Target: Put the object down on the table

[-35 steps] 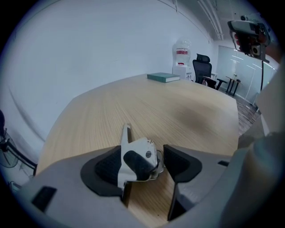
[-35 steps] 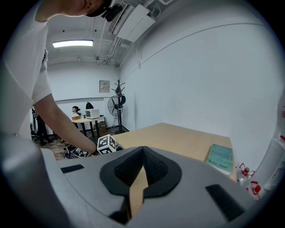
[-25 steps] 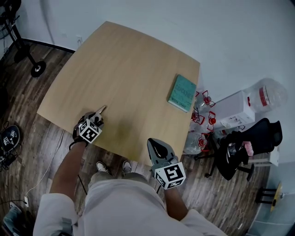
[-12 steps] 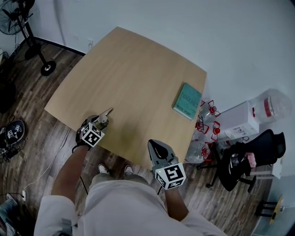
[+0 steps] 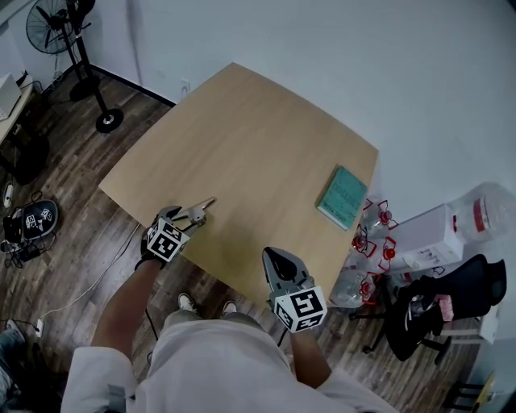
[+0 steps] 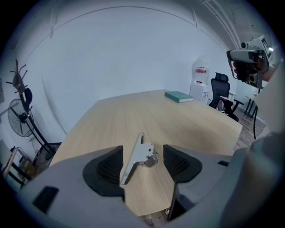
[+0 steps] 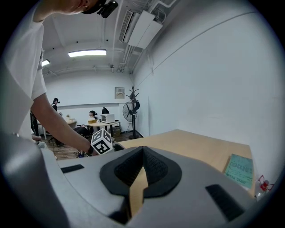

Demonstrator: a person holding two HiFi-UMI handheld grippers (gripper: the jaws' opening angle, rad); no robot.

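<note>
A small flat metal bracket (image 6: 138, 156) lies on the light wooden table (image 5: 258, 137) near its front left edge. My left gripper (image 6: 142, 162) is open around it, one pad on each side and neither touching it. From the head view the bracket (image 5: 201, 208) pokes out past the left gripper (image 5: 187, 216) toward the table's middle. My right gripper (image 5: 278, 260) hovers over the front edge of the table, shut with nothing held. In its own view the right gripper (image 7: 142, 153) has its pads meeting at the tip.
A teal book (image 5: 343, 198) lies at the table's right edge. Right of the table stand a white box (image 5: 423, 238), a big water bottle (image 5: 484, 214), red wire holders (image 5: 375, 234) and a black office chair (image 5: 439, 298). A floor fan (image 5: 60, 24) is at far left.
The head view has shifted, so the table sits further right in the picture. More of the bracket now shows beyond the left gripper's fingers. The right gripper has stayed in place.
</note>
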